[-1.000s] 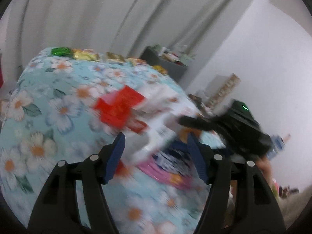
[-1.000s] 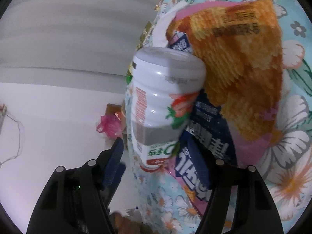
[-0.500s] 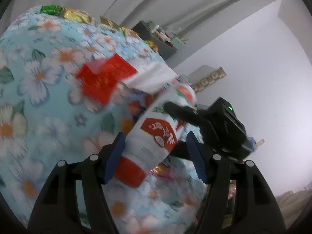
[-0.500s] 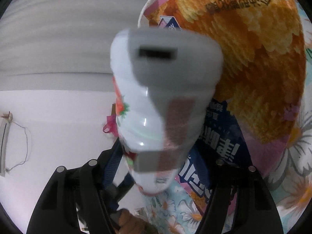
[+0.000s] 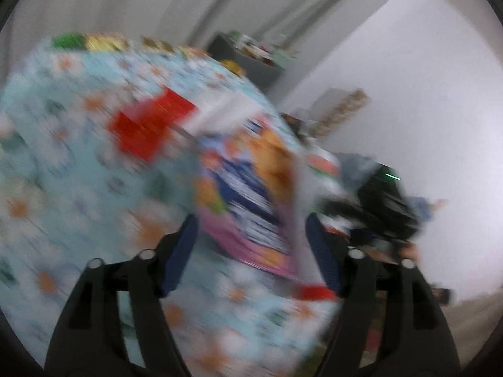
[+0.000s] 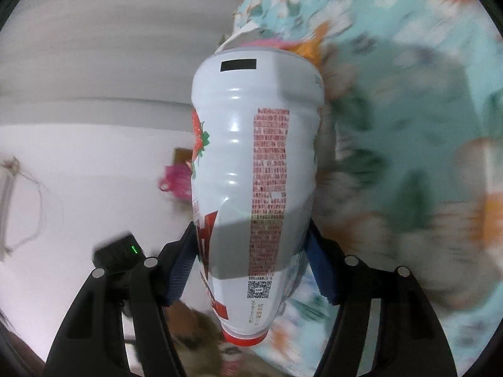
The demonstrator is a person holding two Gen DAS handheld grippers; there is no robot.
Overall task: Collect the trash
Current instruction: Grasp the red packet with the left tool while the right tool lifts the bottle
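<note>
My right gripper (image 6: 248, 270) is shut on a white strawberry drink bottle (image 6: 254, 169) with a red cap, held off the floral table edge (image 6: 408, 125). In the blurred left wrist view, my left gripper (image 5: 251, 251) is open and empty, its fingers either side of a pink and orange snack bag (image 5: 251, 194) lying on the floral tablecloth (image 5: 78, 172). A red wrapper (image 5: 147, 125) lies further back. The right gripper's black body (image 5: 383, 207) shows at the table's right edge.
Small green and gold wrappers (image 5: 88, 42) line the table's far edge. A dark cabinet (image 5: 245, 56) with clutter stands behind it by the white wall. A pink bag (image 6: 176, 179) lies by the wall in the right wrist view.
The right gripper has carried the bottle away from between the left fingers, off the snack bag and past the table edge. The left view has swung and is now blurred.
</note>
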